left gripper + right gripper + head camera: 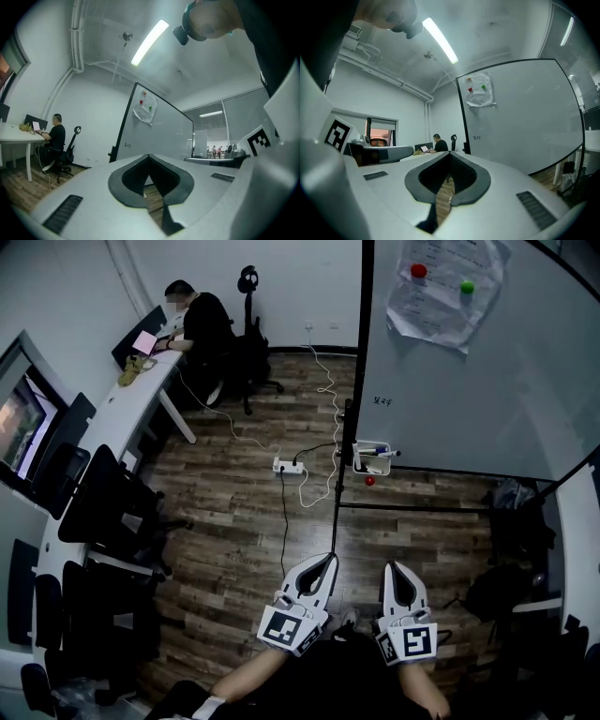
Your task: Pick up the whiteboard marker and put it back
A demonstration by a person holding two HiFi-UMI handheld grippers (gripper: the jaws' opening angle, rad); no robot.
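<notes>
Ahead of both grippers, well apart from them across the wooden floor [234, 521], the whiteboard marker [382, 453] lies in a small white holder [360, 463] at the lower left edge of the whiteboard [469, 381]. Its long axis runs roughly left to right in the head view, crosswise to the way the grippers point. The right gripper [394, 568] sits almost straight below it in that view and the left gripper [328, 559] is further off to the side, so I judge the right hand nearer and better lined up. Both are held level with their jaws closed together and nothing between them; either would have to open before a grasp. The marker looks slim, with a pale body and a dark blue end, and is too small to show more. A red magnet [369, 480] sits just under the holder.
</notes>
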